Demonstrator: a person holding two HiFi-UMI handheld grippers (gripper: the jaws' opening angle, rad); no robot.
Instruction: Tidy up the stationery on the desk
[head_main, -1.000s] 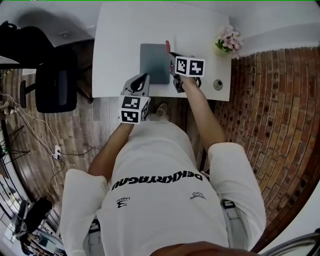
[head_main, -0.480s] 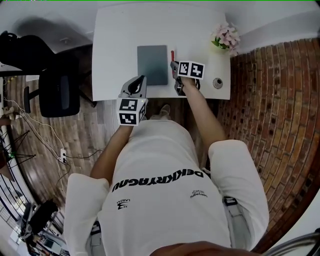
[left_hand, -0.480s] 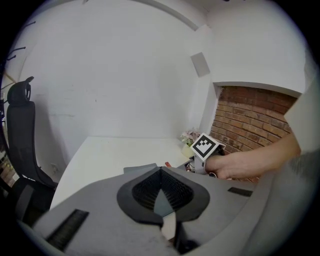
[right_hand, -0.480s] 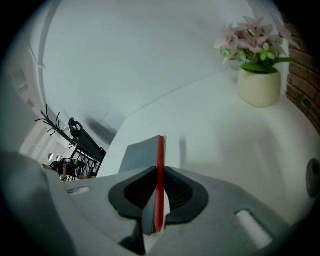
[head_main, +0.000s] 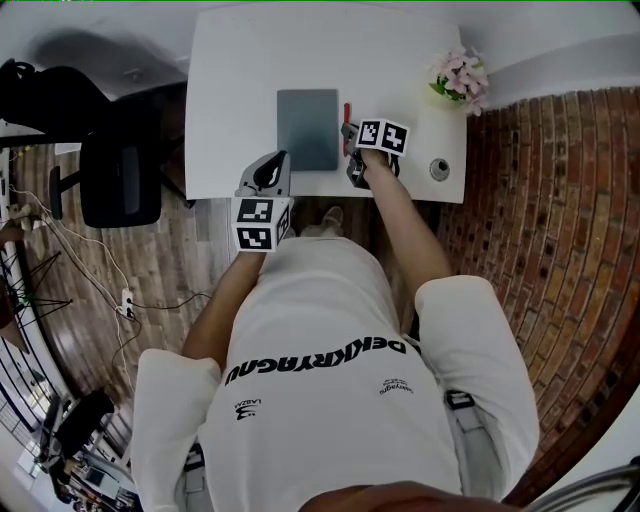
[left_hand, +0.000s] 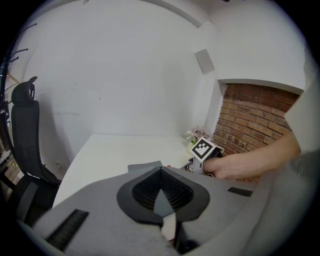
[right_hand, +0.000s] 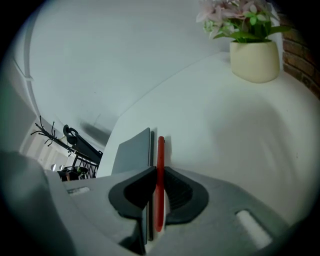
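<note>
Right gripper (right_hand: 160, 172) | grasping red pen (right_hand: 160, 149) | pen runs between jaws, beside grey notebook (right_hand: 134, 152) | left gripper (left_hand: 161, 175) clenched, empty

Slim red pen (right_hand: 160, 170), gripped between fingers (right_hand: 182, 192) — apparently just beside flat grey notebook (head_main: 308, 128)

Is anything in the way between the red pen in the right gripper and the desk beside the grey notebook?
Nothing visible. The right gripper holds the red pen just right of the grey notebook, over open white desk; the flower pot stands far off at the corner.
</note>
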